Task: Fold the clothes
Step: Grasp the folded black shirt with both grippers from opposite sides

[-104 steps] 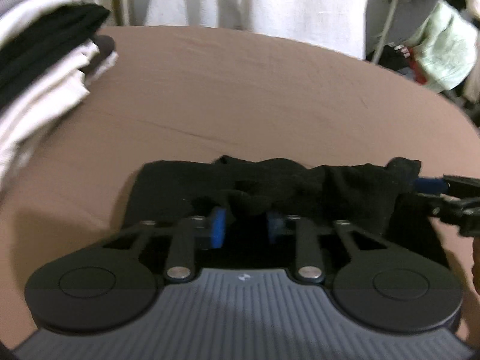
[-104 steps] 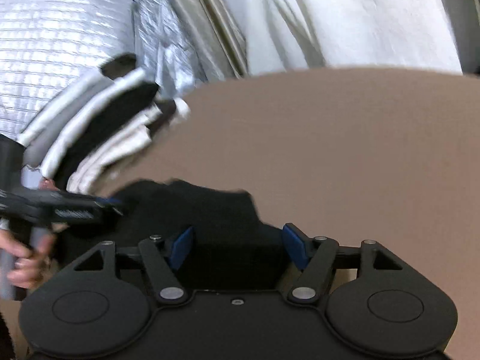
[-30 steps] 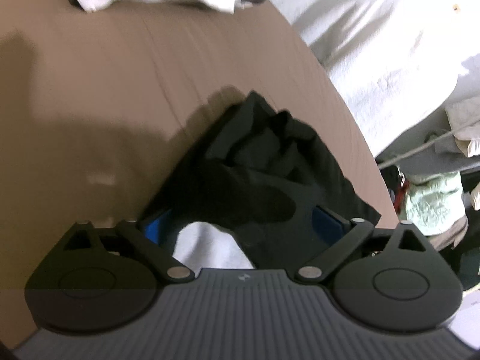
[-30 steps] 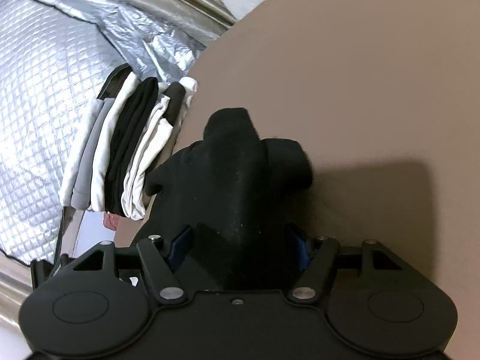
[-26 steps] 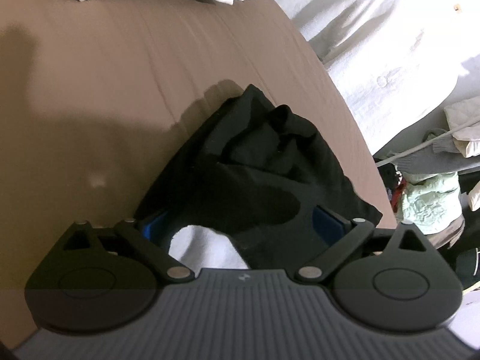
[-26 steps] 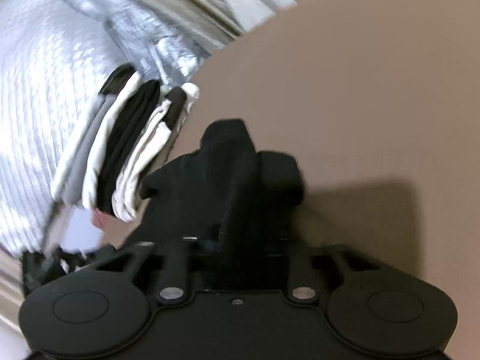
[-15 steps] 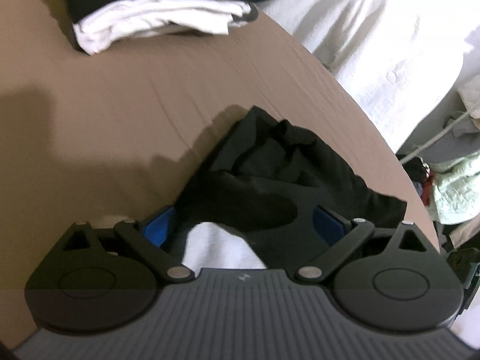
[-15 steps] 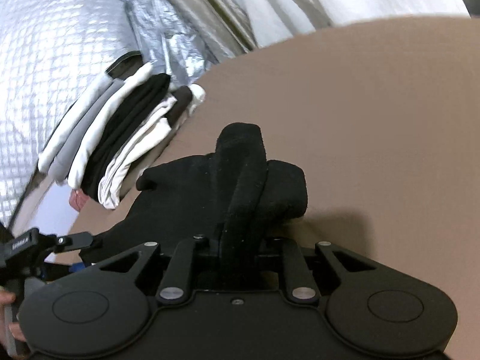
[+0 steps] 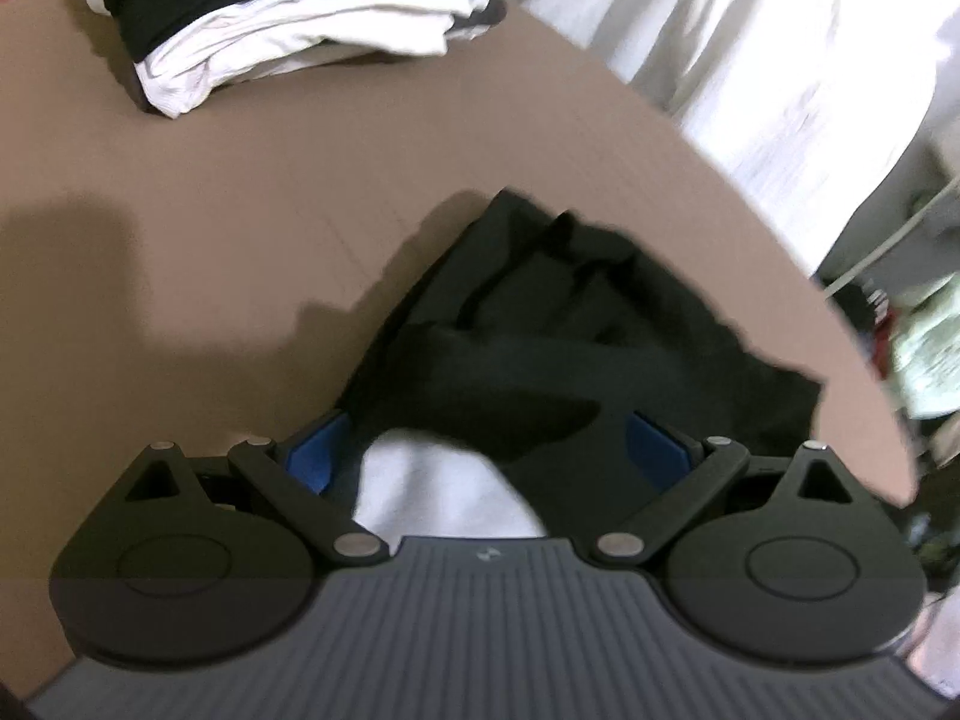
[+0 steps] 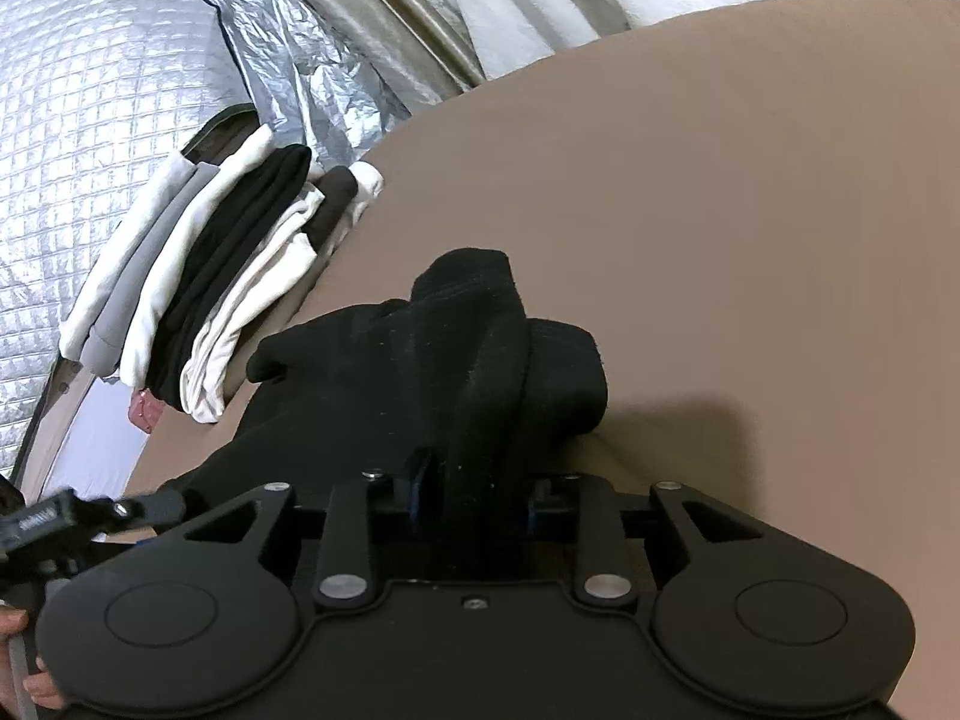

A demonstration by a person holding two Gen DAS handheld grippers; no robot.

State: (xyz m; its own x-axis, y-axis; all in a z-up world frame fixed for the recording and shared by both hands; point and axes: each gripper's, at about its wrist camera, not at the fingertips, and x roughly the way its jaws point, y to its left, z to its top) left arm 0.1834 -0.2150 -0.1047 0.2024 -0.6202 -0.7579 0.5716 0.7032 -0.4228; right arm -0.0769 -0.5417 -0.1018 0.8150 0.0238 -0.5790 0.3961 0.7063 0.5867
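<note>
A black garment (image 9: pixel 576 330) lies bunched on the brown table (image 9: pixel 240 180). My left gripper (image 9: pixel 486 450) is open, its blue pads (image 9: pixel 312 456) wide apart on either side of the garment's near edge. In the right wrist view my right gripper (image 10: pixel 474 492) is shut on a raised fold of the black garment (image 10: pixel 480 348). The left gripper (image 10: pixel 78 516) shows at the lower left of that view, beside the garment's other end.
A stack of folded white, grey and black clothes (image 9: pixel 300 18) sits at the table's far side, also in the right wrist view (image 10: pixel 210 276). White cloth (image 9: pixel 750 42) hangs beyond the table edge. Silver quilted material (image 10: pixel 90 90) stands behind the stack.
My right gripper closed on the garment's fold about a second ago and stays shut. The left gripper stays open and has tilted, bringing the clothes stack further into view.
</note>
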